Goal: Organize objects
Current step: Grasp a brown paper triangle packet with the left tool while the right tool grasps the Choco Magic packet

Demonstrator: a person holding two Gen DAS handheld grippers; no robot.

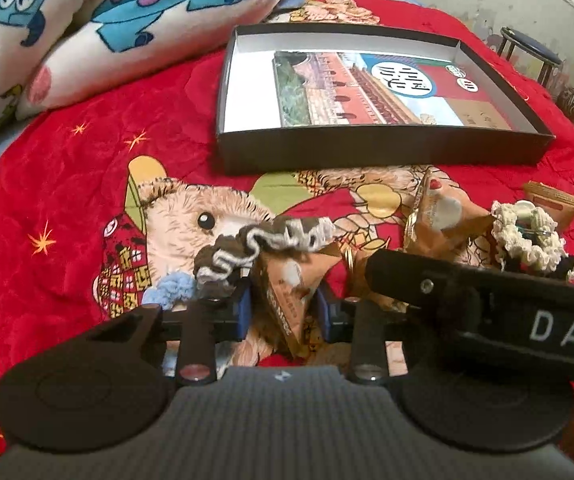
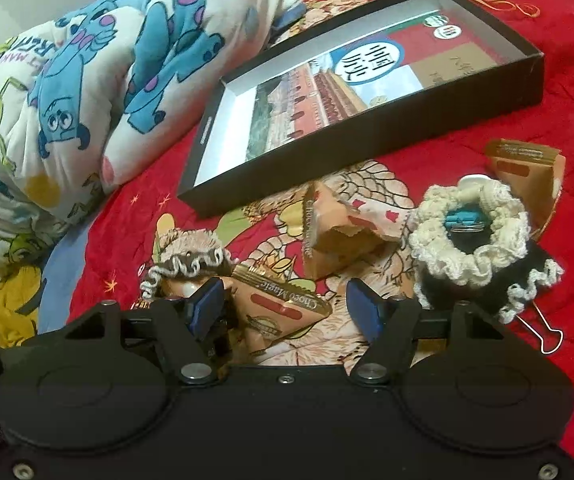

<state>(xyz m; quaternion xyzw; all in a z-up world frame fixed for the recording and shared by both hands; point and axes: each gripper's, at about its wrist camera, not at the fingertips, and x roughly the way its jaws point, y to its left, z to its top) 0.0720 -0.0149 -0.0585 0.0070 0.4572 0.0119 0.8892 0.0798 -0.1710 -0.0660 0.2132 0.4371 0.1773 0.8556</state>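
- Here, the left gripper (image 1: 283,306) clamps a tan snack packet (image 1: 287,300), in front of the black box (image 1: 383,152).
- The right gripper (image 2: 287,306) is spread wide above that packet (image 2: 283,308).
- A cream scrunchie (image 2: 471,232) lies right of the packet, in front of the box (image 2: 367,132).

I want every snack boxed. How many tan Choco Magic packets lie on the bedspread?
3: one between the left gripper fingers, one in the middle below the black box, one far right behind the cream scrunchie. Others may hide underneath.

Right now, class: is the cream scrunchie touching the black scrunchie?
Touching. The right wrist view shows the cream scrunchie lying directly on the black scrunchie.
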